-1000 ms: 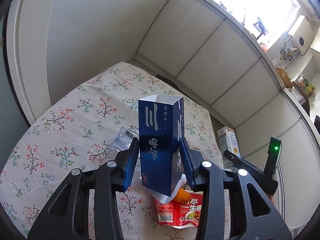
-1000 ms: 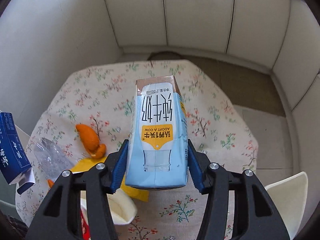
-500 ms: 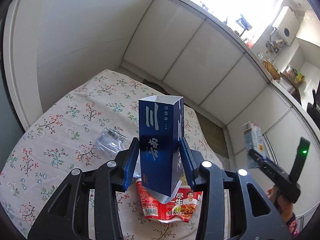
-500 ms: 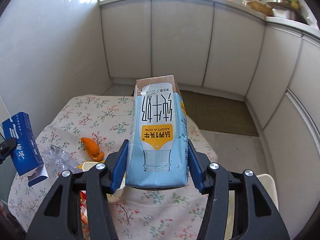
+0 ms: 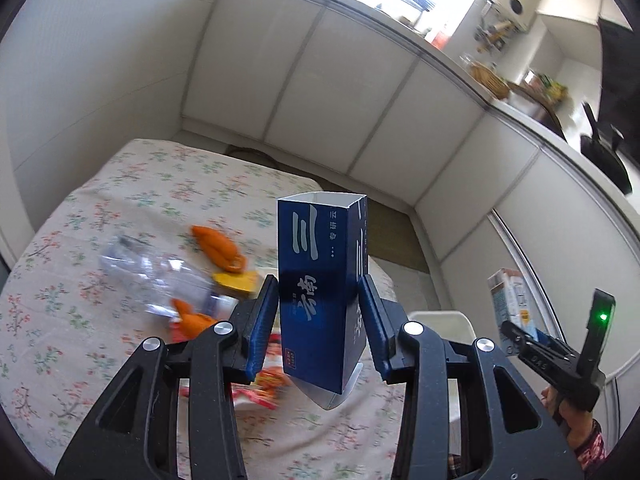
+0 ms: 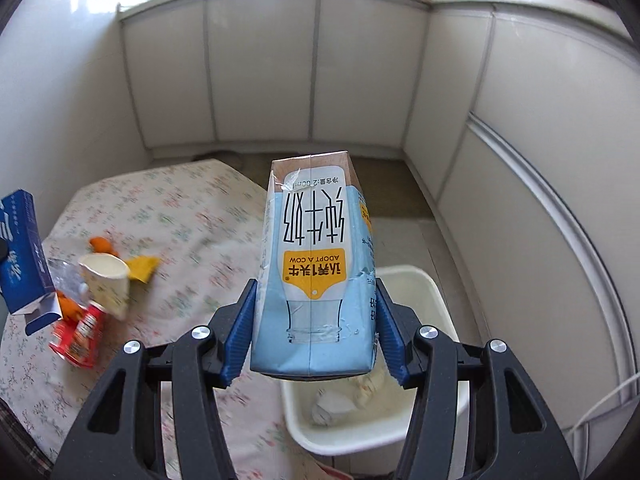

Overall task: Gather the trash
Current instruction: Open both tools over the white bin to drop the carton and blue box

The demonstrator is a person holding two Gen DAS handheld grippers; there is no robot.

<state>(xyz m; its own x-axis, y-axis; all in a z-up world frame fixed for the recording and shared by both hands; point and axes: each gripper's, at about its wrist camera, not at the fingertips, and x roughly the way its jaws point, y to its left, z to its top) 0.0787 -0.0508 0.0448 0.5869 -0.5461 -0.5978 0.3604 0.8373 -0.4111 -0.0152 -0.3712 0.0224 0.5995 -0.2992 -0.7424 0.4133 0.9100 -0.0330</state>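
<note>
Left wrist: left claw (image 5: 318,322) clamped on dark blue carton (image 5: 320,280), held above bench (image 5: 100,208) right edge; carry level toward white bin (image 5: 440,320).

Right wrist: right claw (image 6: 314,332) grips light-blue milk carton (image 6: 316,276), over bin near rim (image 6: 404,274); centre over bin before release.
</note>
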